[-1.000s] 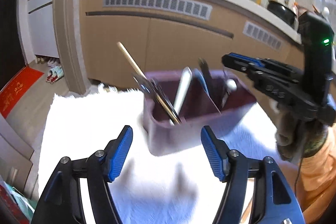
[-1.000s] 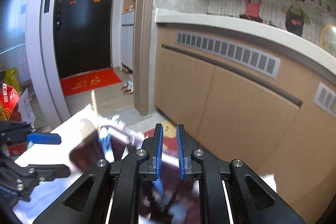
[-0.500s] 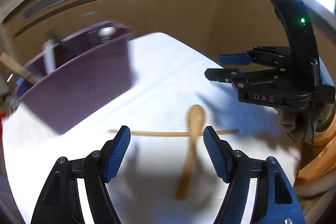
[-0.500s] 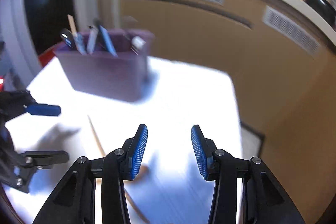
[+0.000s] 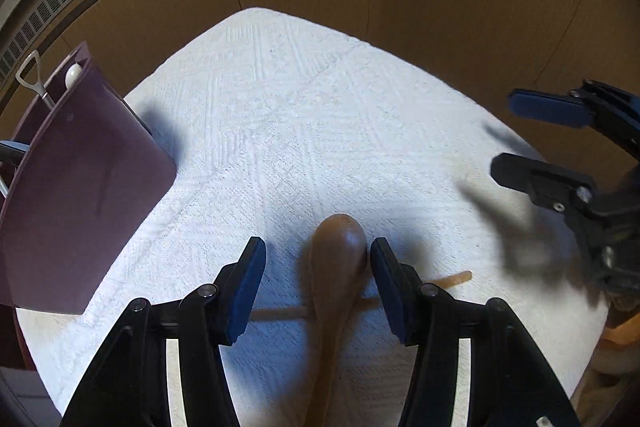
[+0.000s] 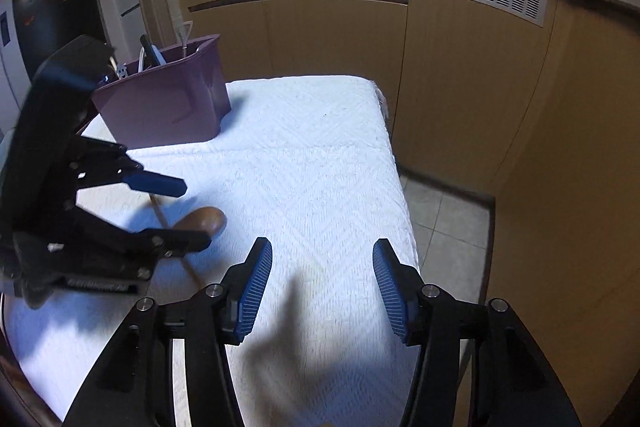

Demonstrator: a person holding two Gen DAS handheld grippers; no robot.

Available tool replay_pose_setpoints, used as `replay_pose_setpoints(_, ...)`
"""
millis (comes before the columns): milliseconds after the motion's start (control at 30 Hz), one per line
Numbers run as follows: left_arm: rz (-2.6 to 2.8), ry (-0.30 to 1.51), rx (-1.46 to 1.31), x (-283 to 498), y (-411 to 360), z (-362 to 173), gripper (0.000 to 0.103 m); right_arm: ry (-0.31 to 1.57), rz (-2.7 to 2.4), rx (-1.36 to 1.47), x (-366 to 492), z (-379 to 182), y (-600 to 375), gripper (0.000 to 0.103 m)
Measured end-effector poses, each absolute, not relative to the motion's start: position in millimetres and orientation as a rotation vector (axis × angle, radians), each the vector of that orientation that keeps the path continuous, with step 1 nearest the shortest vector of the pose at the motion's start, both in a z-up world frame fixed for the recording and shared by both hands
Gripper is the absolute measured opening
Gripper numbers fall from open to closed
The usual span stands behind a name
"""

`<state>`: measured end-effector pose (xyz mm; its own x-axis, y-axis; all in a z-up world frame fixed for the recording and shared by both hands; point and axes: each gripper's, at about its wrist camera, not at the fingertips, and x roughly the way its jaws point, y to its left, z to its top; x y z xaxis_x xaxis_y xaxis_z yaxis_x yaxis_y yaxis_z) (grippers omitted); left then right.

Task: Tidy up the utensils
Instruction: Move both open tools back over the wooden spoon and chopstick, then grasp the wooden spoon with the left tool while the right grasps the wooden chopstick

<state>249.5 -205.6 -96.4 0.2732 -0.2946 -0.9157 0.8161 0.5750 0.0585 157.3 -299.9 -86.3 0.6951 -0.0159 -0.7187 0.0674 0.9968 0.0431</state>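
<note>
Closing left gripper (image 5: 318, 281) straddles wooden spoon (image 5: 338, 247), not yet clamped; right gripper (image 6: 322, 287) opening, empty. Spoon light, stiff, smooth; grip neck.

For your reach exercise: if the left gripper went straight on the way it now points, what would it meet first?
Most likely the wooden spoon: its bowl lies between the open pads of the left gripper, which points steeply down at the cloth. Depth is unclear.
</note>
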Motion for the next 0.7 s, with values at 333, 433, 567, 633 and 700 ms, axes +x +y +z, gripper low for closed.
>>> replay_pose_setpoints(333, -0.809, 1.022, 0.563, 240, -199, -98, 0.027, 0.821, -0.042, 0.078, 161, -88, -296, 0.057)
replay_pose_setpoints(433, -0.769, 0.983, 0.531, 237, -186, -91, 0.027, 0.827, -0.039, 0.061, 162, -86, -290, 0.057)
replay_pose_setpoints(567, -0.710, 0.955, 0.381, 238, -144, -69, 0.027, 0.824, -0.021, 0.029, 160, -81, -279, 0.057)
replay_pose_setpoints(633, -0.660, 0.931, 0.315, 238, -115, -57, 0.027, 0.826, -0.006, 0.011, 161, -79, -273, 0.058)
replay_pose_setpoints(700, -0.605, 0.912, 0.255, 237, -84, -47, 0.027, 0.837, 0.017, -0.016, 165, -79, -263, 0.058)
